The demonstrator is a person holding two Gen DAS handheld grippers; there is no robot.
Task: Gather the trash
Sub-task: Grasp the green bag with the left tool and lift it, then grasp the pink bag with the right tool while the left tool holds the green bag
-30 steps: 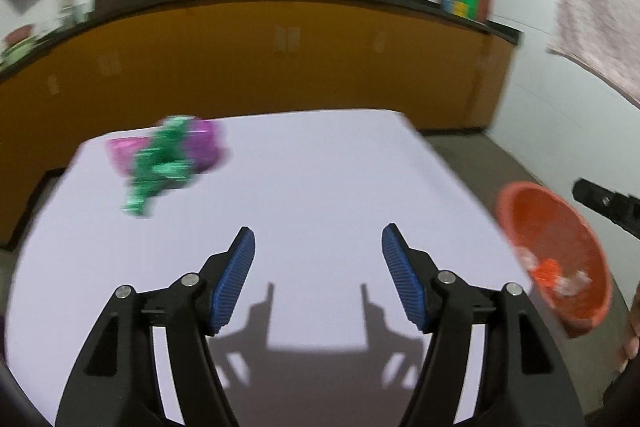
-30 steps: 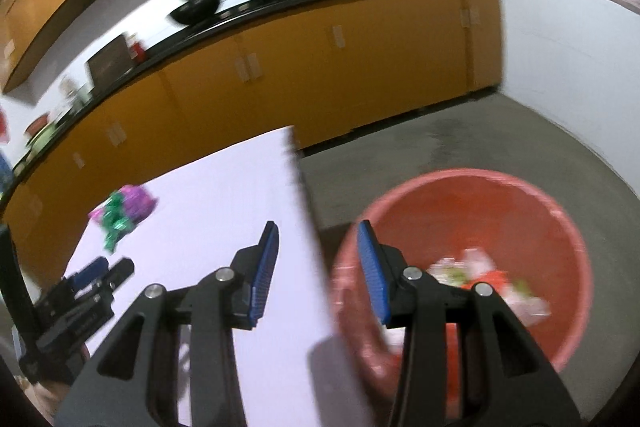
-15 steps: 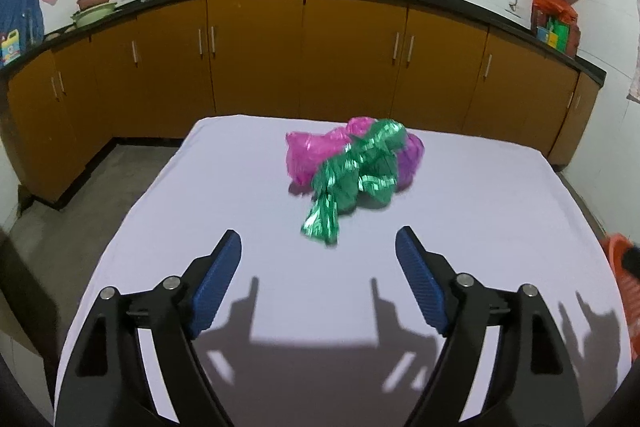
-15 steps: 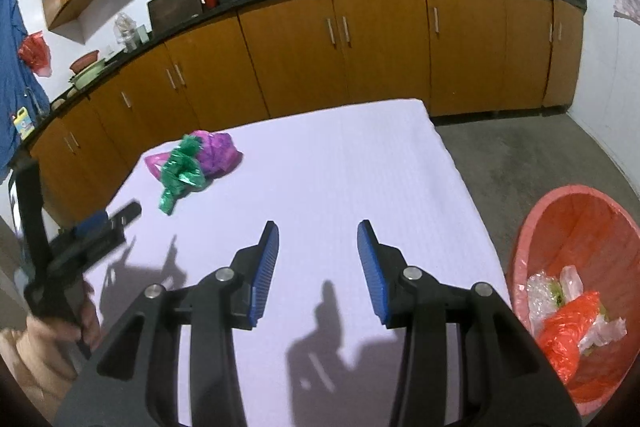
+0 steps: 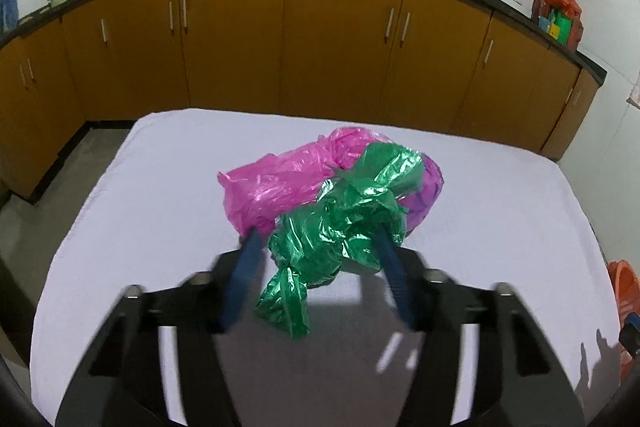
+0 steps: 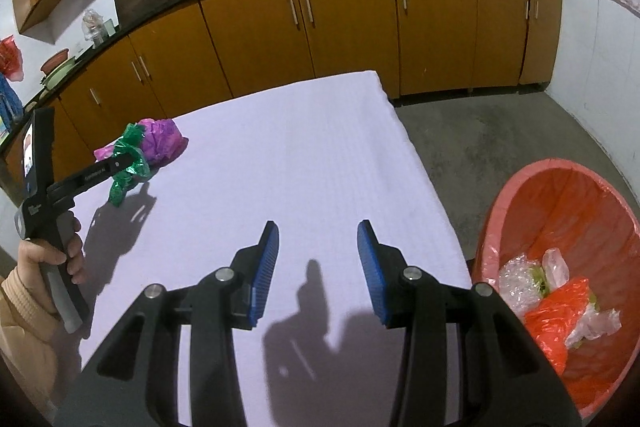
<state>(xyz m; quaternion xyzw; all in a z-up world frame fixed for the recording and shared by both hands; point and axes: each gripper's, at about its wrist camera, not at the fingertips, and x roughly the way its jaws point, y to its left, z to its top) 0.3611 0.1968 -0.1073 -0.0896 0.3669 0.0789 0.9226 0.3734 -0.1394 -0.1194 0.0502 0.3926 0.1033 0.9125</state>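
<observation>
Green wrapper (image 5: 340,235) between spread left gripper (image 5: 316,247) pads; only right view shows bin (image 6: 560,187), right gripper (image 6: 318,239) apart.

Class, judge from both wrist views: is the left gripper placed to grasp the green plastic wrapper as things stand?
Probably yes. The left gripper is open, its fingers either side of the green plastic wrapper on the table, nothing between them.

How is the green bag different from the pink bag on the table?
The green bag is shiny and scrunched tight, with a twisted tail hanging toward the camera; the pink bag is puffier and spread wider. The green bag lies in front and partly on top; the pink bag sits behind it. The left hand-held gripper has its fingers on either side of the green bag, not the pink. Both are crumpled plastic on the white table.
</observation>
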